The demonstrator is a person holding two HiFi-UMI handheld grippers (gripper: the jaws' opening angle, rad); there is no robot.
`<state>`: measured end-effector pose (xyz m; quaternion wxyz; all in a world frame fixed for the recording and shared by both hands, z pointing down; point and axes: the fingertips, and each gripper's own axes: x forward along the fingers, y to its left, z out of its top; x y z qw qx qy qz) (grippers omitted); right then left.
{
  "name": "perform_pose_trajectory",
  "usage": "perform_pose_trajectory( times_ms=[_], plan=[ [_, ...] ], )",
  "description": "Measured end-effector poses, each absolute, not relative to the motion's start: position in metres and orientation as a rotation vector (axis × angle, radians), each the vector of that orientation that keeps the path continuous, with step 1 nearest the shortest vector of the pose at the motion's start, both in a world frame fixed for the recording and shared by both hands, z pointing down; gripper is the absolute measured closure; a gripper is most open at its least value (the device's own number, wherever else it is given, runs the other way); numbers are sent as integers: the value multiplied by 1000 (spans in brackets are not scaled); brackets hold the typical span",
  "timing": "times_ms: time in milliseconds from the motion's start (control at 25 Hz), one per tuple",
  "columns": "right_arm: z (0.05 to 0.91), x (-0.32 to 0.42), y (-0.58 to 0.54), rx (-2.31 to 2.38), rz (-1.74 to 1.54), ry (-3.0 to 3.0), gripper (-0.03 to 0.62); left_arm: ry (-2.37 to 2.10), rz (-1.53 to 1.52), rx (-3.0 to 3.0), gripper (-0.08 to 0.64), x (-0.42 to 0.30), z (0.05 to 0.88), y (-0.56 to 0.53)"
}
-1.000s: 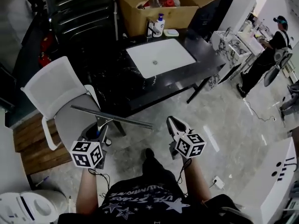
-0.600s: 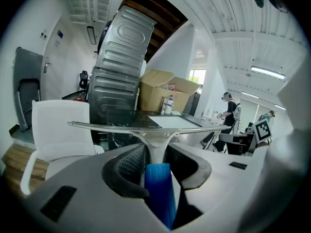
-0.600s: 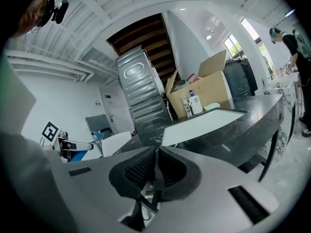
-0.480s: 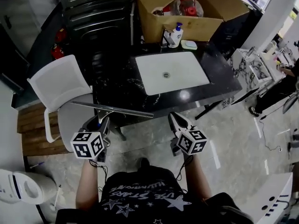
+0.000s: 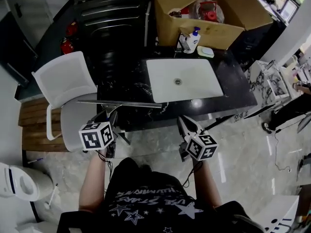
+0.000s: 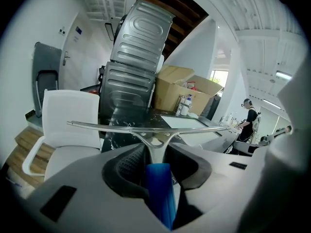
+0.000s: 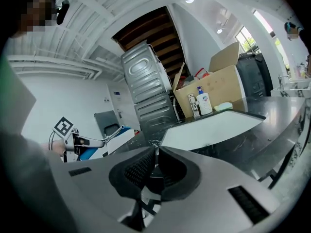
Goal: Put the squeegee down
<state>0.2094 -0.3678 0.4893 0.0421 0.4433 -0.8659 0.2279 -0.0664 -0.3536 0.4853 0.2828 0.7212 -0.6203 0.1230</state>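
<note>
1. The left gripper (image 5: 109, 116) has its jaws closed partway onto a long, blue-handled, metal-barred squeegee (image 5: 119, 103), the pads pressing on the handle just behind the shiny neck
2. The squeegee hangs in the air with its bar running level, crossing from above the white plastic chair (image 5: 63, 86) to above the front of the black marbled countertop (image 5: 124, 89), near the white rectangular sink basin (image 5: 184, 79); it rests on nothing yet
3. The right gripper (image 5: 184, 123) is beside it, well apart, with its 2 jaws drawn together and nothing between them
4. My guess is that the tool is light and stiff, but the bar is much longer than the handle, so it will want to swing and twist about a narrow grip
5. The handle looks smooth and likely slippery; the hold close to the neck, where it is now, seems the best place
6. The rubber edge should be the only soft part, so I would lay it flat on the stone top and not drop it on 1 end
</note>
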Motion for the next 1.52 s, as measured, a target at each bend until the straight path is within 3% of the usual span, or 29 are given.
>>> perform_pose_trajectory(
  times_ms=[1520],
  plan=[
    [514, 190, -457, 1388, 799, -2598, 537, -1606, 496, 1586, 402, -46, 565, -461]
  ],
)
